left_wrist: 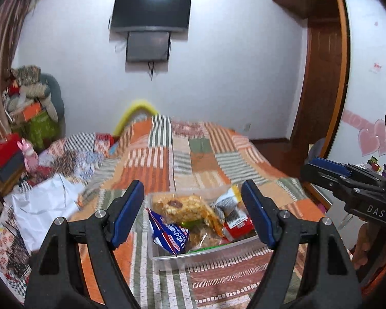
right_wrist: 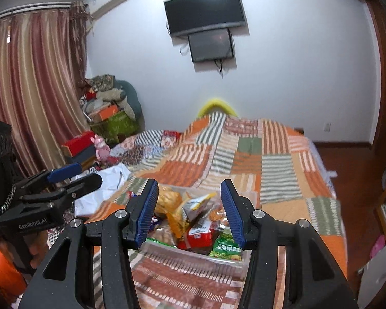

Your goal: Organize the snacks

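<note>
Clear plastic bin of snack packets on the orange-and-green patchwork bedspread — both grippers above it.

Left gripper hangs over the bin, jaws wide apart and empty; right gripper hangs just beside it, jaws moderately parted, gripping nothing. Inside the bin: blue-and-white packet, red packet, green packet — all loosely heaped.

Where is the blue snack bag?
In the left wrist view, the blue bag sits at the left end of the clear box on the bed, beside the popcorn bag.
</note>
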A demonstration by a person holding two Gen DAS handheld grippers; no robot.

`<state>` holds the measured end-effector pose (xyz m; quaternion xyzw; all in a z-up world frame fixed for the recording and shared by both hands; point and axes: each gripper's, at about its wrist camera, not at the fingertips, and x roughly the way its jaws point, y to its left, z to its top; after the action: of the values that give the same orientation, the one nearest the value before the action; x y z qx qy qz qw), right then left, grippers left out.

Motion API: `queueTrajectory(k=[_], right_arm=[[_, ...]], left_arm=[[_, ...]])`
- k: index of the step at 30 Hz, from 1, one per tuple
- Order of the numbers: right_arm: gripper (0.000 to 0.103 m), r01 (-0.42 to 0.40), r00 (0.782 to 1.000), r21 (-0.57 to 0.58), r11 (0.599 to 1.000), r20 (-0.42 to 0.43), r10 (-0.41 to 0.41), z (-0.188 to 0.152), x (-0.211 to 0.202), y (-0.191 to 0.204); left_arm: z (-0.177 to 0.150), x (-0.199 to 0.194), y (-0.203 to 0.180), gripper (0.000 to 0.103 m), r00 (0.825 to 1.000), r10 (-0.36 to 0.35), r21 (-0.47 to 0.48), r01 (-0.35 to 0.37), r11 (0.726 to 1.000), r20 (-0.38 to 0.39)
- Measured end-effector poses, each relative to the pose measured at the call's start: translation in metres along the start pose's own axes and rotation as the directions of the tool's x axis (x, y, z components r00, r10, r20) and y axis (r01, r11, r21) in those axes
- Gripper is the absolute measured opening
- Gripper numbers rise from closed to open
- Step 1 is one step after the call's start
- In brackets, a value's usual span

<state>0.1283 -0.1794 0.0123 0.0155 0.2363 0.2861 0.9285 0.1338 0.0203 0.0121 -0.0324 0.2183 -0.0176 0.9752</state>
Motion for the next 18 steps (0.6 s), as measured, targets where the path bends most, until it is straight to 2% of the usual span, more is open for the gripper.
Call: queueTrajectory(k=[5,8,13,18], right_arm=[[0.064,0.014,0.996,-0.014,1.000,0.086,-0.013,0.006,-0.030,0.012],[0.069,0.024,0.993,-0.021,0.999,0.118,-0.021,0.008,-0.039,0.017],[0.080,0.042,0.987,-0.021,0.999,0.155,-0.038,0.007,-0.047,0.021],[0.088,0.047,0.985,-0.011,0.999,0.165,-0.045,0.002,-0.048,0.022]], left_arm=[[0.006,-0.033,-0.004,0.079,0.996,0.022,0.001,-0.022,1.000,0.083],[0.007,-0.045,-0.003,0.087,0.995,0.018,-0.018,-0.016,1.000,0.103],[0.005,-0.062,-0.006,0.097,0.987,0.044,-0.005,-0.044,0.999,0.152],[0.001,-0.072,-0.013,0.101,0.981,0.056,0.020,-0.061,0.998,0.184]])
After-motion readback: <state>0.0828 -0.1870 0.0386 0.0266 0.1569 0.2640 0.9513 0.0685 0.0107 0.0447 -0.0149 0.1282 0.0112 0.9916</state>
